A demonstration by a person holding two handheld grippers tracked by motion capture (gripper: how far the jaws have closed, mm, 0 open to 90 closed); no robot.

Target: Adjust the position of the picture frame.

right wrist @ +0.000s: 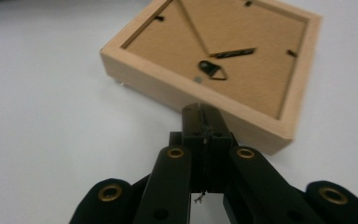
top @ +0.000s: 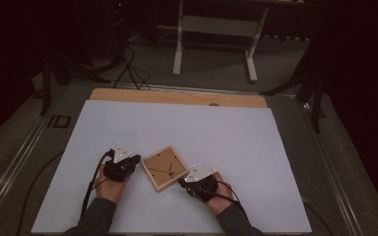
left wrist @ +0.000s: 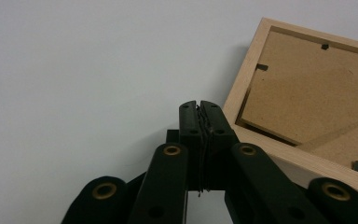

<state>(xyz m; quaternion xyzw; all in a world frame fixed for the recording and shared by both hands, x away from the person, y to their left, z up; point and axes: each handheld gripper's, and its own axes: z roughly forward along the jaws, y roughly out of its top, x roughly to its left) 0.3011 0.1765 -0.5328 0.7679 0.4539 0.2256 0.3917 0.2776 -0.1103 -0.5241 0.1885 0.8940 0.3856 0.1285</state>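
Frame [top: 164, 168], wooden, square, lying back-side up near the front middle of the white bench [top: 226, 137], brown backing board and hanger clip uppermost. Left gripper [top: 137, 160]: jaws pressed together, tips just beside the frame's left edge. Right gripper [top: 181, 182]: jaws together, tips at the frame's near edge.
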